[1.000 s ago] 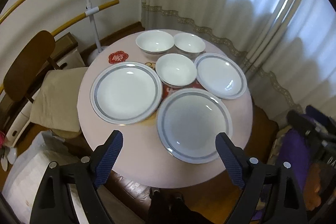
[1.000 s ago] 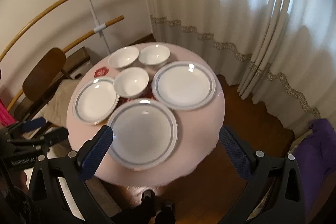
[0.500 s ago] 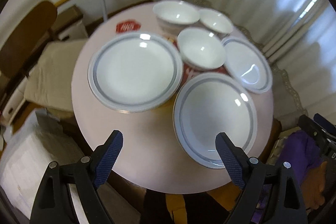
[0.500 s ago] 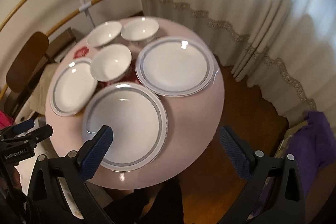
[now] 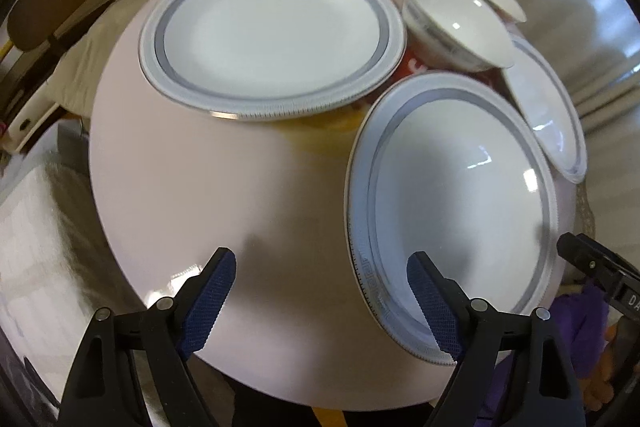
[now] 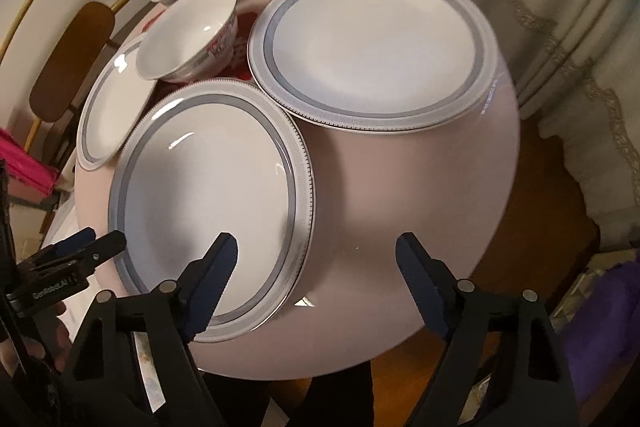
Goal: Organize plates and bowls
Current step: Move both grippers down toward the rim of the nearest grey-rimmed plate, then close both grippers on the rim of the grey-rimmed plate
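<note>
Across the round pink table (image 5: 192,187), lying flat, rims up, no long axis to speak of: three blue-banded plates and three white bowls. Near plate (image 5: 452,203) at lower right of the left wrist view, its near rim crossed by the right-hand finger of the left gripper (image 5: 320,303); other finger over bare table. Fingers wide apart, just narrowed a little, nothing clamped. Same near plate (image 6: 208,215) at lower left of the right wrist view, left-hand finger of the right gripper (image 6: 316,291) over its rim, other finger over table; fingers apart, just closing somewhat, pressing nothing. Both grippers pointing steeply down. Far plate (image 6: 376,47) upper centre; left plate (image 5: 268,35) upper left; bowls (image 6: 188,31) clustered behind.
</note>
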`<state>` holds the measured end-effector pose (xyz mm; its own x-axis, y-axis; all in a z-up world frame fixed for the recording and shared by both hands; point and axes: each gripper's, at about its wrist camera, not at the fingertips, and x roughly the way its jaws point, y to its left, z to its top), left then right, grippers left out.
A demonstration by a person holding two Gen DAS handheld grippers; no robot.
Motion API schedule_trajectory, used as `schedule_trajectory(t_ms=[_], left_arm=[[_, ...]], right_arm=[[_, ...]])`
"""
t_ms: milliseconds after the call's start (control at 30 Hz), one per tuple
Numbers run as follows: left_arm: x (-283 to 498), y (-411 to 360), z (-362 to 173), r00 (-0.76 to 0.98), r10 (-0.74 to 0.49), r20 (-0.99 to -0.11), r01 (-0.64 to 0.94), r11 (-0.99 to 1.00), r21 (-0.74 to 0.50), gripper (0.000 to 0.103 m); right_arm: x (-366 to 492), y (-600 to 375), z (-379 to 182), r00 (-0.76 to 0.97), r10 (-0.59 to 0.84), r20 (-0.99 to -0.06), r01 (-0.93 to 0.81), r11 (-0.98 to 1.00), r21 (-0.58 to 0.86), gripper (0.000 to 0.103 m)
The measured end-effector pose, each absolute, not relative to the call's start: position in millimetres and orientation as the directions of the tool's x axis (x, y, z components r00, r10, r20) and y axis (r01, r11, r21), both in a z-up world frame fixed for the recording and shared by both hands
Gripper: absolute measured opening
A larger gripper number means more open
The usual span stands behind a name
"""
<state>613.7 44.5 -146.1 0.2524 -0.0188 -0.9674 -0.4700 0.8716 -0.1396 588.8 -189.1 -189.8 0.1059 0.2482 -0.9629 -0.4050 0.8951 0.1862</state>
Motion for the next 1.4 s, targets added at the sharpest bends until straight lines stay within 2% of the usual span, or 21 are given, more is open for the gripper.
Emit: schedule_trajectory(t_ms=[300, 467, 533, 633, 700, 900, 967, 1000, 1100, 1200, 1267, 1300, 1400], left_arm=[[624.3, 35.6, -172.4, 0.265, -0.022, -0.964, -0.479, 0.865, -0.151, 0.080], [624.7, 33.9, -175.9, 0.274, -0.013, -0.962, -0.470, 0.871, -0.145, 0.076], [626.0, 33.1, -176.7, 0.273, -0.010, -0.962, -0.471, 0.871, -0.142, 0.074], [628.7, 32.9, -178.4, 0.263, 0.005, -0.965, -0.464, 0.877, -0.122, 0.071], [630.5, 30.7, -183.4, 0.261, 0.012, -0.965, -0.463, 0.879, -0.115, 0.070], [620.9, 25.0, -197.0, 0.276, 0.022, -0.961, -0.450, 0.886, -0.109, 0.070], [618.0, 26.0, -200.6, 0.288, 0.020, -0.958, -0.451, 0.885, -0.117, 0.068], [617.4, 24.0, -202.8, 0.290, 0.024, -0.957, -0.449, 0.887, -0.113, 0.065], [615.1, 19.5, -209.3, 0.296, 0.033, -0.955, -0.439, 0.892, -0.105, 0.065], [617.2, 12.7, -209.7, 0.307, 0.029, -0.951, -0.433, 0.894, -0.112, 0.054], [616.4, 7.5, -214.3, 0.317, 0.010, -0.948, -0.419, 0.899, -0.131, 0.039], [616.5, 4.9, -215.9, 0.321, 0.000, -0.947, -0.409, 0.902, -0.139, 0.036], [614.9, 2.2, -221.1, 0.319, 0.003, -0.948, -0.420, 0.897, -0.139, 0.037]], right_arm=[[602.5, -187.9, -204.7, 0.047, 0.305, -0.951, -0.455, 0.854, 0.252, 0.076], [609.6, -182.6, -210.3, 0.004, 0.356, -0.935, -0.462, 0.830, 0.314, 0.062], [611.9, -179.8, -213.8, -0.012, 0.366, -0.931, -0.463, 0.823, 0.329, 0.050], [613.1, -174.8, -217.9, -0.018, 0.372, -0.928, -0.464, 0.819, 0.337, 0.041], [613.5, -175.1, -220.3, -0.016, 0.376, -0.926, -0.466, 0.817, 0.340, 0.037], [618.3, -185.6, -225.9, -0.034, 0.461, -0.887, -0.438, 0.791, 0.428, 0.037], [620.7, -189.1, -226.3, -0.045, 0.471, -0.881, -0.419, 0.792, 0.445, 0.030], [622.9, -189.7, -227.2, -0.047, 0.459, -0.887, -0.415, 0.799, 0.436, 0.023], [625.7, -189.9, -228.5, -0.057, 0.454, -0.889, -0.398, 0.807, 0.437, 0.022], [623.8, -187.0, -227.6, -0.049, 0.441, -0.896, -0.407, 0.811, 0.421, 0.023], [623.1, -185.5, -227.1, -0.045, 0.439, -0.897, -0.419, 0.807, 0.416, 0.020], [622.3, -189.9, -225.0, -0.052, 0.446, -0.894, -0.418, 0.803, 0.425, 0.018], [622.6, -188.9, -225.5, -0.055, 0.443, -0.895, -0.414, 0.805, 0.424, 0.018]])
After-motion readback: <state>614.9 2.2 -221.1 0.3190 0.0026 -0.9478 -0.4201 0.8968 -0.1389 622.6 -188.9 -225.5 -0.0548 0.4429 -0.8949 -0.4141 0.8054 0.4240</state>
